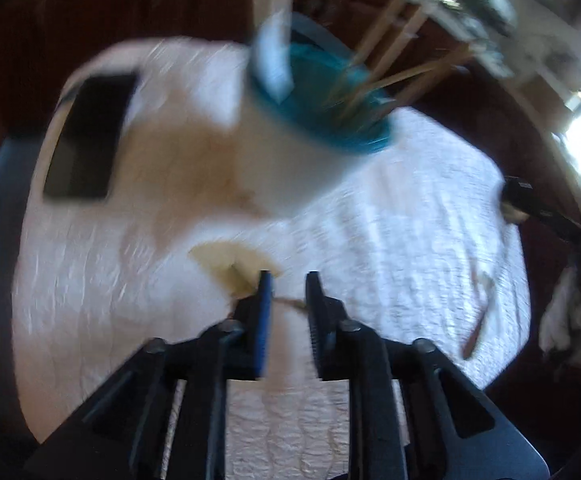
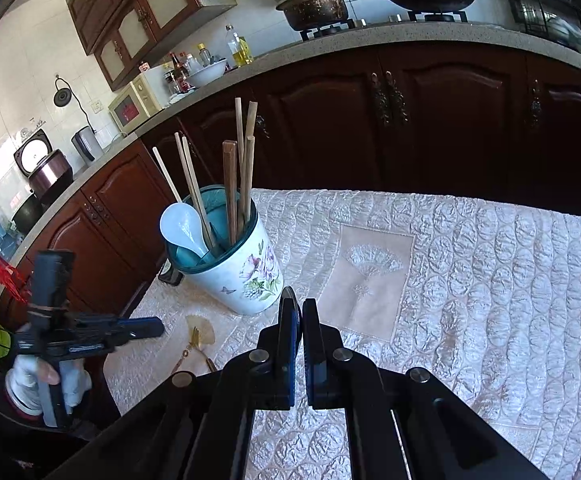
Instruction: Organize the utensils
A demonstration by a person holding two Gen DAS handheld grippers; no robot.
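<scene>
A white floral utensil holder with a teal rim point(image 2: 242, 256) stands on the quilted cloth and holds several wooden chopsticks point(image 2: 236, 184) and a white spoon point(image 2: 182, 226). In the blurred left wrist view the holder point(image 1: 290, 140) is ahead of my left gripper point(image 1: 288, 280), which is open and empty just above a fork point(image 1: 242, 276) lying on a yellow leaf patch. The fork point(image 2: 194, 340) also shows in the right wrist view, with the left gripper point(image 2: 146, 326) beside it. My right gripper point(image 2: 297, 308) is shut on a thin dark metal utensil tip point(image 2: 289, 293).
A black phone point(image 1: 86, 140) lies on the cloth left of the holder. Another utensil point(image 1: 480, 320) lies at the cloth's right side. Dark wooden cabinets point(image 2: 410, 120) stand behind the table, with a counter carrying pots, bottles and a microwave.
</scene>
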